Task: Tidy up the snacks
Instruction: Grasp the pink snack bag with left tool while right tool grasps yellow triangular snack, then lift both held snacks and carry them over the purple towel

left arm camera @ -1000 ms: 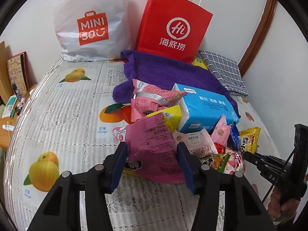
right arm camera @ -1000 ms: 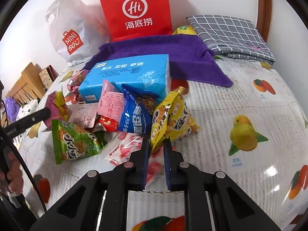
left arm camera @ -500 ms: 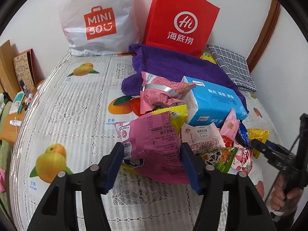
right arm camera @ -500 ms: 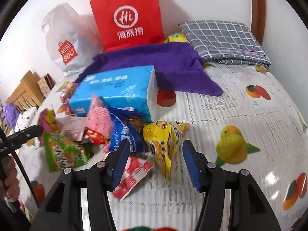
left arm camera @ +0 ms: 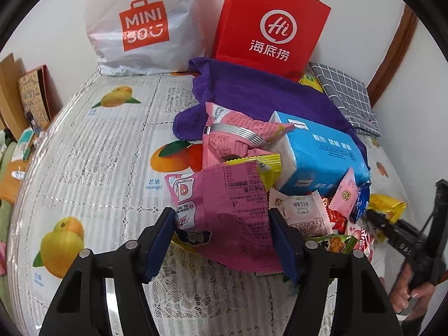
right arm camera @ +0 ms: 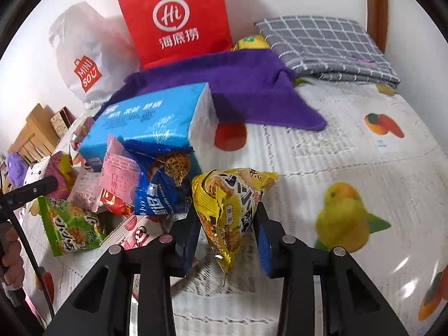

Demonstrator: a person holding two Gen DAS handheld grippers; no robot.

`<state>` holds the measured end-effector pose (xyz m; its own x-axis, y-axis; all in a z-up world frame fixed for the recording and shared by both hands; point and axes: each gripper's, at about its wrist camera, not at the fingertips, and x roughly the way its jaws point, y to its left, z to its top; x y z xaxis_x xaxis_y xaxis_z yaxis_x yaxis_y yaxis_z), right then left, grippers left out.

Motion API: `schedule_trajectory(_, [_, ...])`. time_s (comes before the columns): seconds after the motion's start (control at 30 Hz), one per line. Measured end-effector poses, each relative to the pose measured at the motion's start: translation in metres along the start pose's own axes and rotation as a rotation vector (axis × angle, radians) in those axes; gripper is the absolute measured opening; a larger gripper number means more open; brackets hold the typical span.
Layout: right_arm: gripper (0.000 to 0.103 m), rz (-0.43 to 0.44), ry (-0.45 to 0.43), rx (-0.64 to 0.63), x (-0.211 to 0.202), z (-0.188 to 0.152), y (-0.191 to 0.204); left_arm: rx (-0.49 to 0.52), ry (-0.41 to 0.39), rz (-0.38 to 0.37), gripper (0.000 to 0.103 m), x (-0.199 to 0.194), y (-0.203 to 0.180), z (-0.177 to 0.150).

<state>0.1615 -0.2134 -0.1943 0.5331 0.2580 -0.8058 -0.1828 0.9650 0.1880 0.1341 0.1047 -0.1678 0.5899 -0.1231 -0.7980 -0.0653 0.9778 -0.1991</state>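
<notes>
A heap of snack packets lies on a bed. In the left wrist view my left gripper (left arm camera: 225,240) is open, its jaws on either side of a magenta snack bag (left arm camera: 224,210). Behind it lie a pink bag (left arm camera: 235,142) and a blue tissue pack (left arm camera: 322,154). In the right wrist view my right gripper (right arm camera: 228,236) is open around a yellow snack packet (right arm camera: 229,207), which stands between the jaws. Left of it are a blue chip bag (right arm camera: 165,184), a pink sachet (right arm camera: 119,168) and a green packet (right arm camera: 68,226).
A red paper bag (left arm camera: 268,25) and a white Miniso bag (left arm camera: 140,22) stand against the wall. A purple towel (right arm camera: 238,84) and a folded grey checked cloth (right arm camera: 327,44) lie behind the heap. The fruit-print bedcover (left arm camera: 92,154) spreads to the left.
My right gripper was shut a second ago, then opened wide, and now its jaws stand narrower around the yellow packet. My left gripper has stayed open around the magenta bag, drawing slightly closer.
</notes>
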Motion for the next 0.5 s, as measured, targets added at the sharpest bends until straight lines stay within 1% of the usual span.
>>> schedule_trajectory(0.13, [0.037,0.008,-0.022,-0.009,-0.015,-0.001,-0.004,-0.001,-0.017,0.024,0.064,-0.011,-0.001,-0.006])
schedule_trajectory(0.33, [0.037,0.016,-0.032,-0.029,-0.027,-0.001,-0.005,-0.029,-0.04,0.029,0.064,-0.035,-0.004,-0.01])
schedule_trajectory(0.5, [0.037,0.02,-0.038,-0.049,-0.037,0.002,-0.005,-0.061,-0.07,0.001,0.064,-0.054,-0.014,-0.011])
